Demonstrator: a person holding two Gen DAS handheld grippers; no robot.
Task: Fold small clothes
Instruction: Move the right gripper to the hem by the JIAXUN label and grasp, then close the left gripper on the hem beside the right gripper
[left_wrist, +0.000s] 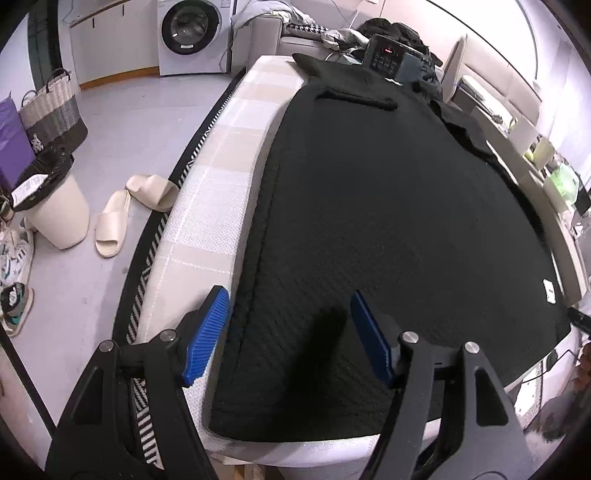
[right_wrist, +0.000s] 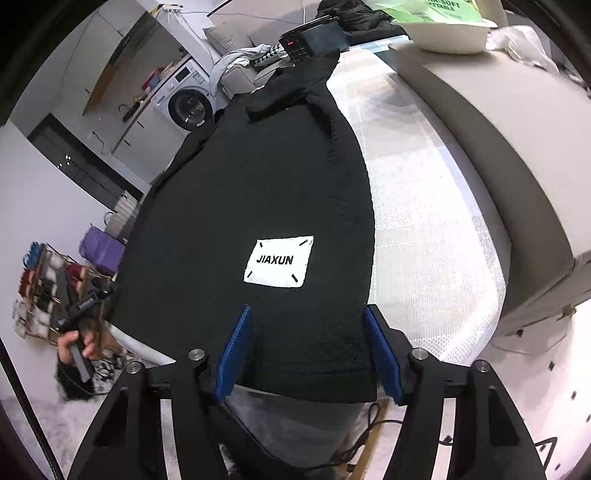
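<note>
From my left wrist, my left gripper (left_wrist: 291, 332) hangs over the near left corner of the black quilted knit garment (left_wrist: 388, 206), which lies spread flat over the pale checked padded table top (left_wrist: 218, 177). My blue ribbed pads (left_wrist: 207, 332) stand apart with nothing pressed between them; the garment's left hem runs just inside the left pad. I judge the risk here to be a shallow bite: if I close without the lower pad getting under the hem, I would pinch only the top layer, or catch the table cover with it, and the fold would drag the cover along. Beyond the table edge sit cream slippers (left_wrist: 122, 218) and a white bin (left_wrist: 55, 210); a corner that slips out of a weak grip could slide off that side.

From my right wrist, my right gripper (right_wrist: 310, 350) straddles the near right corner of the same garment, below its white sewn label printed JIAXUN (right_wrist: 279, 261). The jaws are apart and nothing is clamped. The near hem overhangs the table edge here, so the cloth has little support underneath. If my two grips close unevenly, I expect a skewed fold line and a twisted lower edge. Black cables (right_wrist: 369, 424) lie below; dipping too low could snag them.
</note>
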